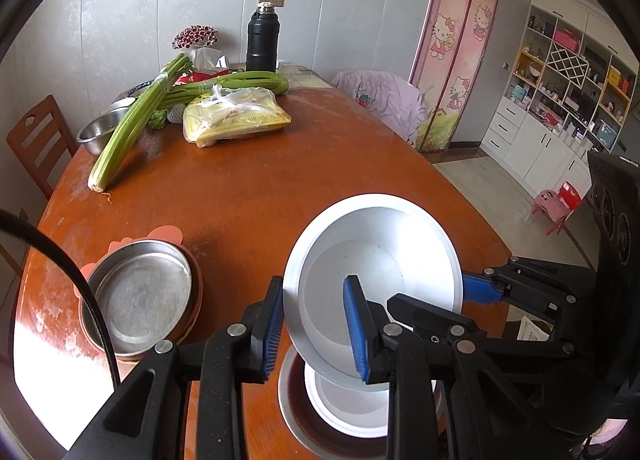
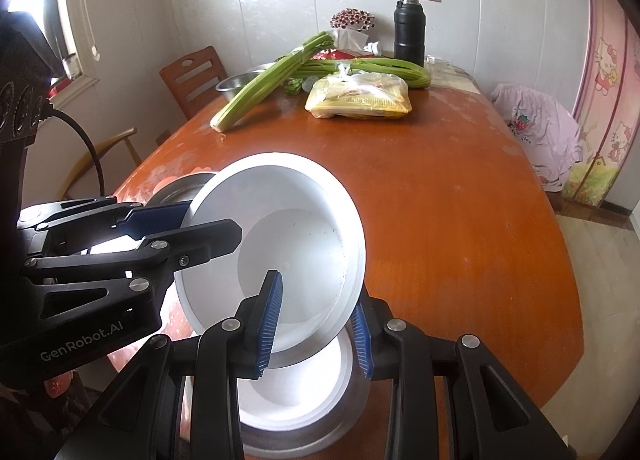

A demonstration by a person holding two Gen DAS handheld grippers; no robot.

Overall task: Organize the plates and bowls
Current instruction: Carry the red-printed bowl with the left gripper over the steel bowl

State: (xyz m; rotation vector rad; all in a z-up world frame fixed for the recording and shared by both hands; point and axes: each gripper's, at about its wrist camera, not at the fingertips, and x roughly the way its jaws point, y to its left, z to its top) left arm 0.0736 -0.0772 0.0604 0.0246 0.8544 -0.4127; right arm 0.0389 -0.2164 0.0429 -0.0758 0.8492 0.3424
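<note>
Both grippers, left (image 1: pixel 316 326) and right (image 2: pixel 316 326), pinch the tilted white bowl's (image 1: pixel 372 256) rim, steadying it above the stacked white bowl (image 2: pixel 296 392), likely for nesting.

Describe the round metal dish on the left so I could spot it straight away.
On the big orange-brown wooden table, look at the near left edge. The shallow steel dish sits there on a pink mat. Unlike the tilted white bowl held by both grippers beside it, it is dull grey, flat-bottomed and untouched.
</note>
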